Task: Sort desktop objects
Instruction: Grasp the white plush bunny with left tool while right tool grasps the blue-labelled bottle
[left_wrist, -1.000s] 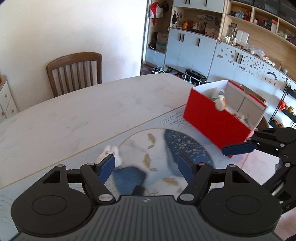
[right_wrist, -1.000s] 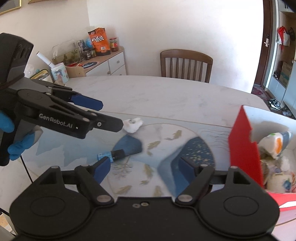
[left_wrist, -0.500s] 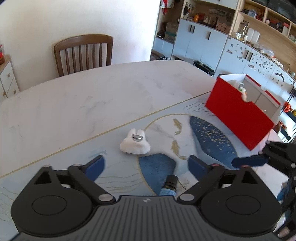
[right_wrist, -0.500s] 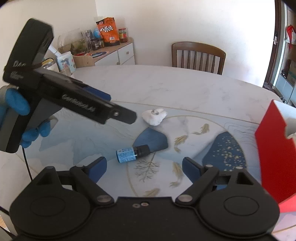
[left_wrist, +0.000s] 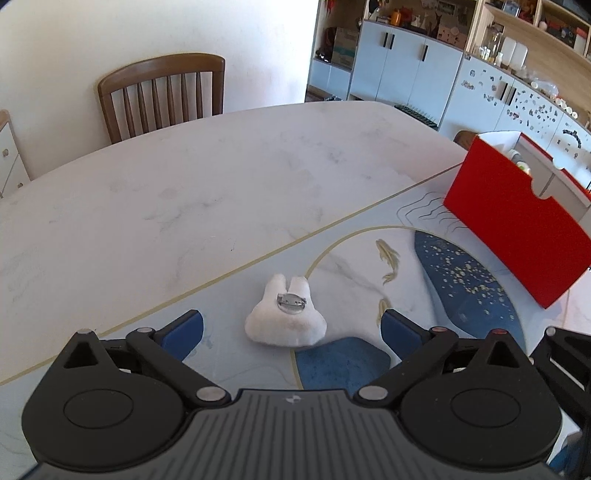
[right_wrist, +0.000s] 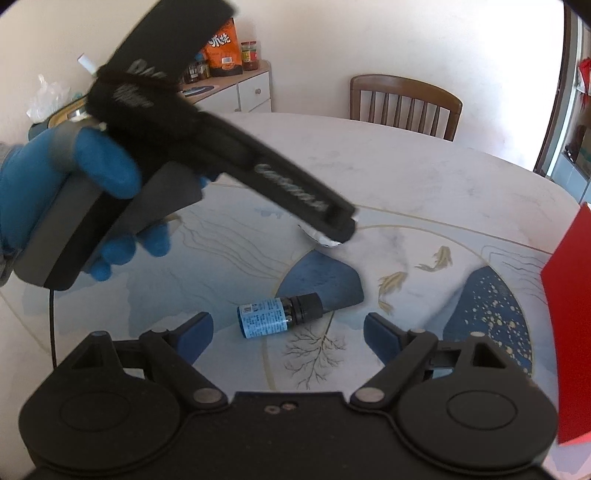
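The marble table (left_wrist: 207, 192) carries a printed desk mat (right_wrist: 229, 258), and taking the red storage box (left_wrist: 517, 229) as the landmark, everything left to sort lies on the mat on the side of the box that faces the grippers. The box stands at the mat's far right corner and already holds several items behind its red front wall, so part of the sorting looks done — though those contents are mostly hidden from here. Two things remain out on the mat: a white plush brooch (left_wrist: 285, 317), pin side up, well apart from the box toward the mat's middle, and a small blue-labelled bottle (right_wrist: 279, 314) with a black cap, lying on its side a little nearer the cameras than the brooch. The left gripper (left_wrist: 291, 328) is spread wide with nothing in it, the brooch sitting between its blue pads and ahead of them, apart from both. The right gripper (right_wrist: 288, 330) is likewise wide open and empty, framing the bottle without touching it. In the right wrist view the left tool is blurred and covers nearly all of the brooch; the bottle's label is too small to read, and the box is cut off at the frame edge.
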